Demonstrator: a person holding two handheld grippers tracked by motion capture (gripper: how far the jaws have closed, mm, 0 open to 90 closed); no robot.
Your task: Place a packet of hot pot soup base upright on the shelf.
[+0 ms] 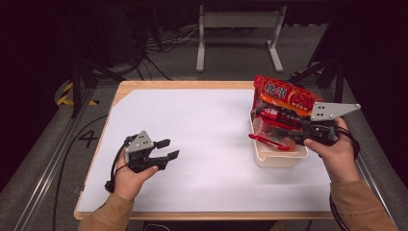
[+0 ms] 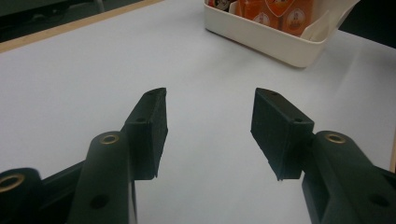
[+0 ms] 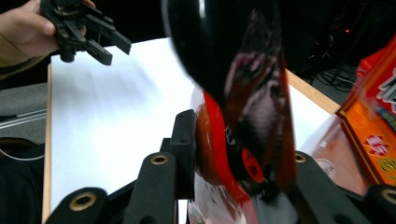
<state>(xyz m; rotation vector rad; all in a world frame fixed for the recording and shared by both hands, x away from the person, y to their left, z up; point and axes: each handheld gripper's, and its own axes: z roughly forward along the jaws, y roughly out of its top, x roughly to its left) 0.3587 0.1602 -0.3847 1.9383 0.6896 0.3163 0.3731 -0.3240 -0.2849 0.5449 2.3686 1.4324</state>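
My right gripper (image 1: 287, 120) hovers over a cream bin (image 1: 280, 158) at the table's right side. It is shut on a glossy black-and-red snack packet (image 1: 273, 115), which hangs between its jaws in the right gripper view (image 3: 243, 93). A large red-and-orange bag (image 1: 284, 94) leans at the bin's far side, and more red packets (image 1: 269, 142) lie inside it. My left gripper (image 1: 169, 148) is held low over the white mat at the left. It is open with nothing between its pads (image 2: 149, 121), and it points toward the bin (image 2: 261, 39).
A white mat (image 1: 202, 125) covers most of the wooden table (image 1: 187, 85). Beyond the far edge stand a grey metal frame (image 1: 238, 33) and cables on the floor. The left gripper (image 3: 105, 44) also appears far off in the right gripper view.
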